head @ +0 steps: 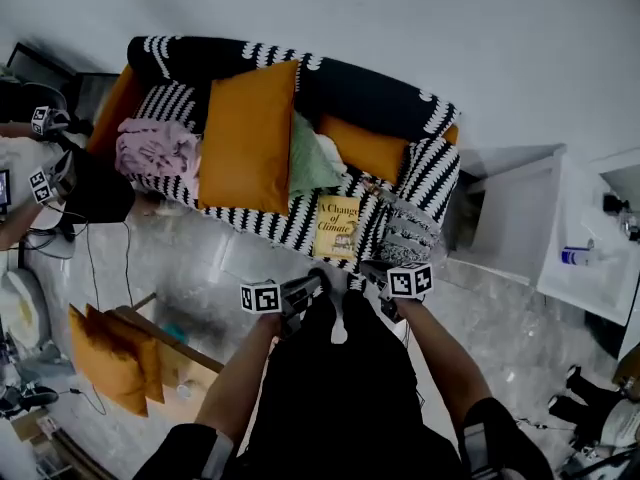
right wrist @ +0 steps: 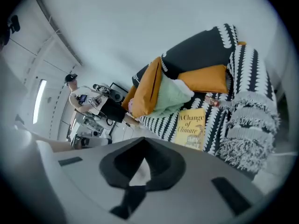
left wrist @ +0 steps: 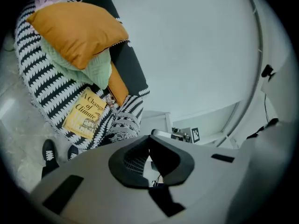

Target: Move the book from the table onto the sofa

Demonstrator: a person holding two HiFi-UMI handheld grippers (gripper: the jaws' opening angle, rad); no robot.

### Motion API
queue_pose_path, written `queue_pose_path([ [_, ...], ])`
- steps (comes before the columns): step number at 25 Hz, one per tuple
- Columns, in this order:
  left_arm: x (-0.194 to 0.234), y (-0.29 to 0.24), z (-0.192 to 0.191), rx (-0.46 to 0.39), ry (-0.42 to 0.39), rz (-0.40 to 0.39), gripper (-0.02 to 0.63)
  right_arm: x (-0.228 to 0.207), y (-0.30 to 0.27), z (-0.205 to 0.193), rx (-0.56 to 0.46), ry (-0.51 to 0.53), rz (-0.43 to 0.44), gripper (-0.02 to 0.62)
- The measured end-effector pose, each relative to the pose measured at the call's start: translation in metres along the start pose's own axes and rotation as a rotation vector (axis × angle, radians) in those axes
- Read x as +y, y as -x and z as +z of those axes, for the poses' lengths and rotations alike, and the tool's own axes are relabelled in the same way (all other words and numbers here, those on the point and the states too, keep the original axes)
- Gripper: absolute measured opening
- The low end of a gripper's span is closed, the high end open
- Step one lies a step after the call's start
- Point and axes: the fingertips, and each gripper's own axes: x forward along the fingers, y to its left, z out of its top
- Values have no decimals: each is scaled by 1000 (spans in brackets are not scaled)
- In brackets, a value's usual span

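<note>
A yellow book (head: 337,226) lies flat on the seat of the black-and-white striped sofa (head: 300,68), near its front edge and right arm. The book (left wrist: 86,112) shows at the left in the left gripper view, and the book (right wrist: 190,127) sits right of centre in the right gripper view. My left gripper (head: 305,290) and right gripper (head: 372,273) hang close together just in front of the sofa, short of the book. The jaws of the left gripper (left wrist: 148,147) and of the right gripper (right wrist: 142,146) are shut, with nothing between them.
On the sofa are a large orange cushion (head: 248,138), a green cushion (head: 312,158), a pink blanket (head: 158,148) and a grey fringed throw (head: 410,230). A white cabinet (head: 515,218) stands to the right. Orange cushions (head: 110,353) lie on a low wooden table at lower left. Another person (head: 30,168) is at far left.
</note>
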Motion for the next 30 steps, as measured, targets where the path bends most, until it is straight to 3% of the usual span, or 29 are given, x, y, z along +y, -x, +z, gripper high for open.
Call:
queue_pose_path([
  [5, 31, 17, 74, 25, -33, 23, 11, -22, -61, 40, -66, -86, 39, 8],
  [9, 29, 43, 80, 9, -82, 9, 11, -13, -62, 37, -123, -108, 39, 8],
  [16, 17, 50, 95, 7, -98, 10, 11, 7, -48, 47, -170, -102, 75, 8],
  [23, 3, 43, 97, 36, -128, 15, 11, 18, -43, 47, -153, -72, 72, 6],
  [30, 3, 40, 94, 54, -106, -6, 11, 23, -47, 45, -155, -74, 71, 6],
])
